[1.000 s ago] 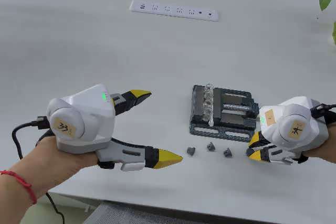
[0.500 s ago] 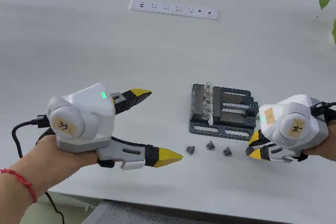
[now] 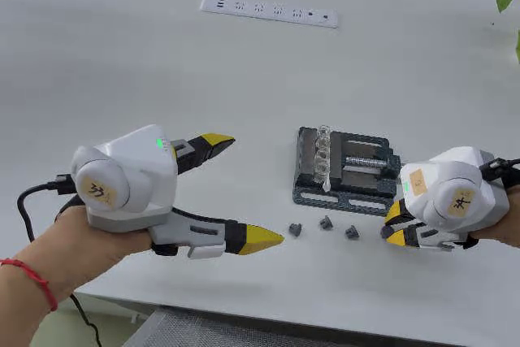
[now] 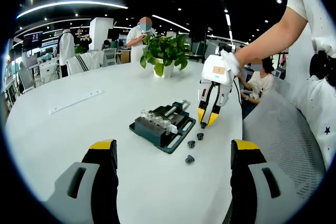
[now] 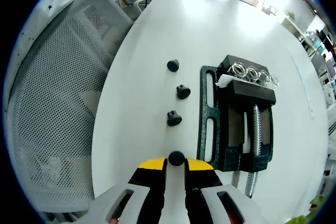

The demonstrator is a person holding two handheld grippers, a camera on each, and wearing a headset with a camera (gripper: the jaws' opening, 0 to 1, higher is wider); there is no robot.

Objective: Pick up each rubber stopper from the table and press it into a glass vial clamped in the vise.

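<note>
Presently, the right gripper [image 3: 396,226] is sitting at the lower right of the head view, low over the table [image 3: 162,62]. In the right gripper view its jaws are standing nearly together at bottom centre and appear to be nipping a dark rubber stopper [image 5: 176,157] between the yellow tips. It cannot be told whether the plug end is pointing downward. The narrow tip hold is judged to be leaving most of the stopper exposed for seating.

The three loose stoppers [image 5: 182,92] are lying in a line up the centre of the right gripper view. They are apart from one another and just beside the left flange of the vise [image 5: 236,124], which is keeping them a short reach from the work. The vise is clamping a row of glass vials [image 5: 254,73] right of centre in the upper part of that view. The mouths are facing up and open, and no stopper is showing in any of them, so pressing is judged to be not yet begun.

The left gripper [image 3: 241,190] is occupying the lower left of the head view with its jaws spread wide and carrying nothing. It is being held well apart from the vise, seemingly standing by and leaving the approach free. A power strip [image 3: 268,12] is lying at top centre and is playing no part.
</note>
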